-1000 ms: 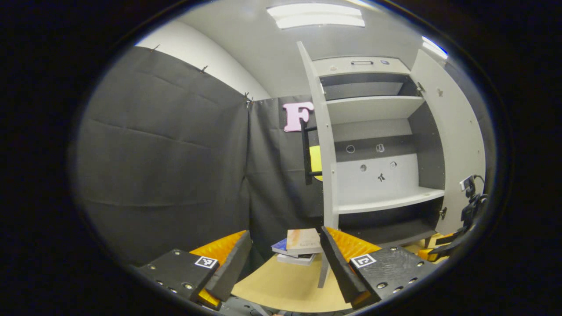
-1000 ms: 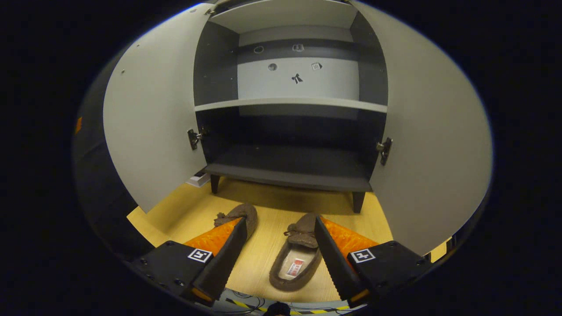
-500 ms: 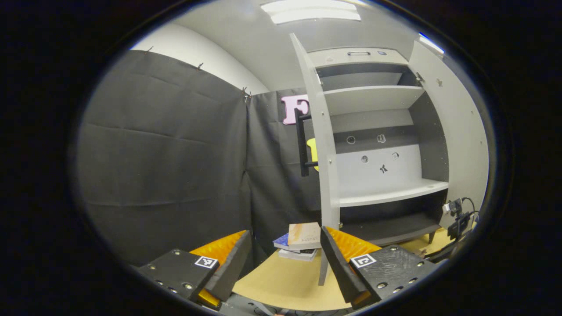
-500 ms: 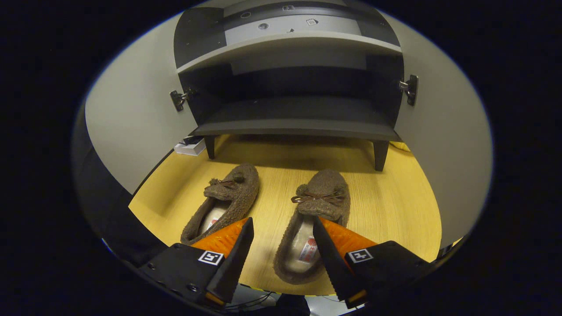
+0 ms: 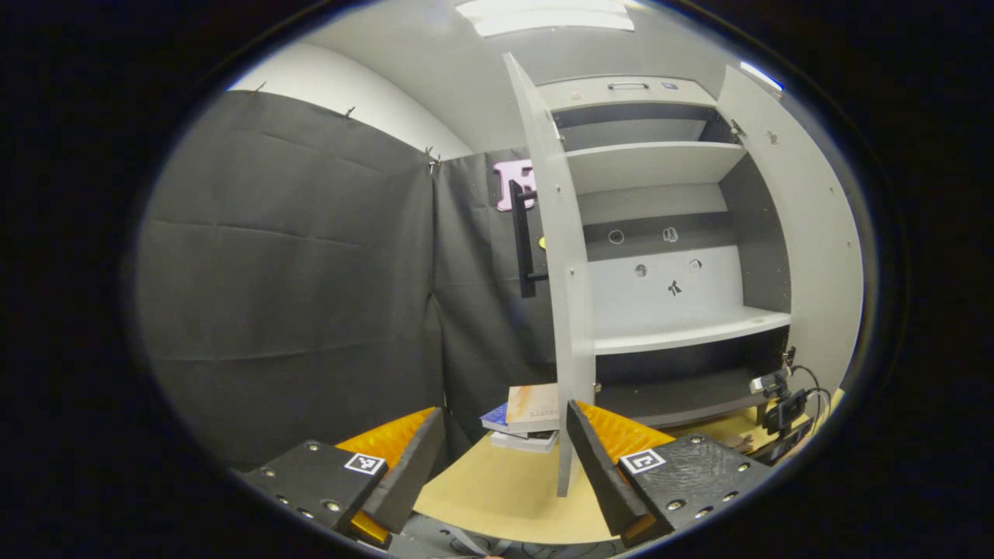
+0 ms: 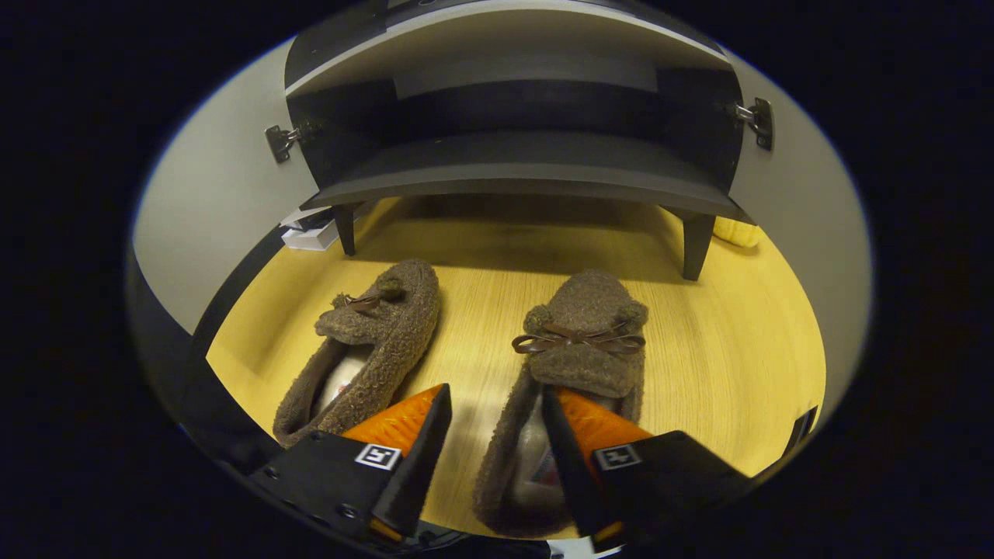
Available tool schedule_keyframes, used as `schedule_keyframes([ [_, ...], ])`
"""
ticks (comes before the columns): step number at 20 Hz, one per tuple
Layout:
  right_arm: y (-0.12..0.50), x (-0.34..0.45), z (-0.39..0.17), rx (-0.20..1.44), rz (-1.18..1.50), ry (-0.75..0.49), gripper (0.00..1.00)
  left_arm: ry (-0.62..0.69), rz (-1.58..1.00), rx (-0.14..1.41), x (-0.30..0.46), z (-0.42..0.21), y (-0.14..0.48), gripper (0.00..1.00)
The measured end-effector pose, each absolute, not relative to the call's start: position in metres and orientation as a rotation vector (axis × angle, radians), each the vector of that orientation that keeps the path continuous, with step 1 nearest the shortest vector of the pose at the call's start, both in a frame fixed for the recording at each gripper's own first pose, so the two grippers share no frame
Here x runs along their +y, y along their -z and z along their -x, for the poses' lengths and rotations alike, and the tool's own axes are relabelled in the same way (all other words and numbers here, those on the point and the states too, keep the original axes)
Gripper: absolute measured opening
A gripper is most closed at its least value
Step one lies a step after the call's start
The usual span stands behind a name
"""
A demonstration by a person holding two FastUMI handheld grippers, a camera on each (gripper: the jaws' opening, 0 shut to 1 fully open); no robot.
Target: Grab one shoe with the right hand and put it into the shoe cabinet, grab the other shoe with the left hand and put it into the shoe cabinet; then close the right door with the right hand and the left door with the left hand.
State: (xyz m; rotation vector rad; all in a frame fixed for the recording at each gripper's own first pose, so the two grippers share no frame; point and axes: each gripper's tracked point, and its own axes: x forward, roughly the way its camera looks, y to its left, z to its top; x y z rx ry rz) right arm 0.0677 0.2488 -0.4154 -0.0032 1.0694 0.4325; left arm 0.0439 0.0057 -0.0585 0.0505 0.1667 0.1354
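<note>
Two brown fuzzy slippers with bows lie on the yellow wood floor in the right gripper view: the right shoe [image 6: 578, 334] and the left shoe [image 6: 373, 341]. My right gripper [image 6: 489, 435] is open and straddles the left wall of the right shoe, one finger inside its opening, the other outside. The shoe cabinet [image 6: 520, 167] stands just beyond with both doors wide. In the left gripper view my left gripper [image 5: 505, 458] is open and holds nothing, facing the cabinet's left door [image 5: 563, 287] edge-on, with its shelves [image 5: 683, 334] to the right.
A stack of books [image 5: 524, 423] lies on the floor beside the left door. The cabinet's right door [image 5: 808, 225] stands open. Black cloth walls close the left side. A small white box [image 6: 311, 233] sits by the cabinet's left leg.
My right gripper has dropped lower and closer to the shoes, and one finger is now inside the right shoe. The left gripper view has drifted slightly; the cabinet sits a little lower and nearer.
</note>
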Motion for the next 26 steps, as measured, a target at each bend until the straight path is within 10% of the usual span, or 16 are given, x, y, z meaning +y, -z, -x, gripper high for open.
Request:
schedule_keyframes([
  [4,0.430,0.240,-0.075,1.066,0.085,-0.384,0.59,-0.132,-0.047,0.153,0.005,-0.044,0.059,0.94],
  [6,0.424,0.237,-0.076,1.080,0.062,-0.372,0.15,-0.130,-0.047,0.151,0.005,-0.043,0.058,0.94],
  [9,0.415,0.233,-0.072,1.108,-0.012,-0.361,0.02,-0.117,-0.037,0.141,0.004,-0.043,0.057,0.94],
  [26,0.252,0.229,-0.098,0.848,-0.148,-0.433,0.00,0.001,-0.008,0.067,-0.008,-0.048,0.041,0.99],
])
